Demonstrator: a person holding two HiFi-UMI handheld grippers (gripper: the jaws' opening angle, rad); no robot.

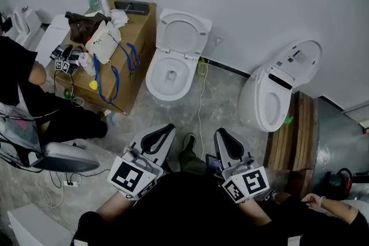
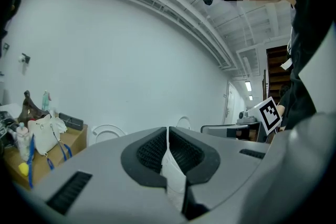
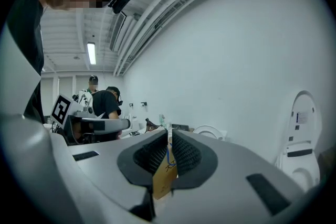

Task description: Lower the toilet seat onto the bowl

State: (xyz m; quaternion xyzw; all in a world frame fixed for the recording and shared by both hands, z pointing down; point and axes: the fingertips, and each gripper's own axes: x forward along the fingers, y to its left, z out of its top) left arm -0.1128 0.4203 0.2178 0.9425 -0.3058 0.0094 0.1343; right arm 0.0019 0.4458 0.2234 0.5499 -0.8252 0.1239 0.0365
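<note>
Toilet seat is seen raised against the wall above the bowl, well ahead of both grippers. On left gripper and right gripper, fingers are pressed together, nothing held.

Rig: left gripper and right gripper have grey moulded shells, black ribbed pads and dark slotted vents. Each carries a white cube printed with black square markers. Wearer: black top, dark shoe.
</note>
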